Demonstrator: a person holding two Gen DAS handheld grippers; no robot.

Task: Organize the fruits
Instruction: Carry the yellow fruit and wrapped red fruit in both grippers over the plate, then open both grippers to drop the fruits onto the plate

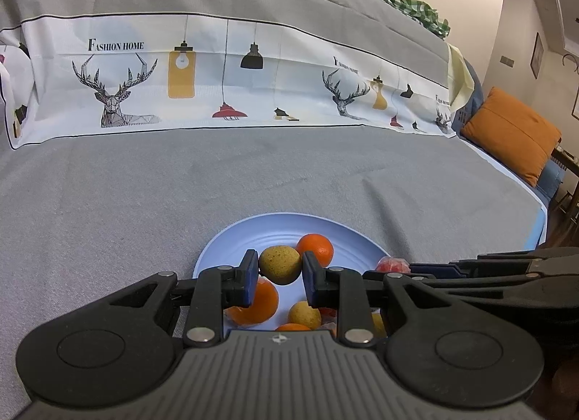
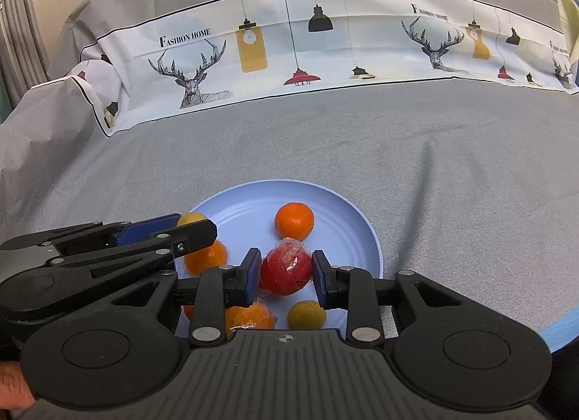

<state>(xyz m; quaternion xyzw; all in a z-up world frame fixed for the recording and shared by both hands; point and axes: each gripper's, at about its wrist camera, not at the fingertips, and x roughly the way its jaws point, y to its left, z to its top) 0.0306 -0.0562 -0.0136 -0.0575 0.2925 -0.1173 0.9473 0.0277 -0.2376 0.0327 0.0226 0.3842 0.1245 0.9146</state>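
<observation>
A light blue plate (image 1: 253, 226) lies on the grey cloth and holds several fruits. My left gripper (image 1: 280, 265) is shut on a yellow-green fruit (image 1: 280, 257), its blue pads pressed to both sides. My right gripper (image 2: 286, 270) is shut on a red fruit in clear wrap (image 2: 286, 275) above the same plate (image 2: 347, 204). Loose on the plate are an orange (image 2: 294, 221), a second orange (image 2: 206, 257), a wrapped orange (image 2: 249, 317) and a small yellow fruit (image 2: 306, 314). The left gripper (image 2: 195, 224) reaches in from the left in the right wrist view.
Behind the plate a white cloth band (image 1: 224, 76) printed with deer and lamps hangs over a raised grey back. An orange cushion (image 1: 514, 134) sits at the far right. The cloth's edge with a blue strip (image 2: 564, 326) runs at the right. A hand (image 2: 11, 384) shows at bottom left.
</observation>
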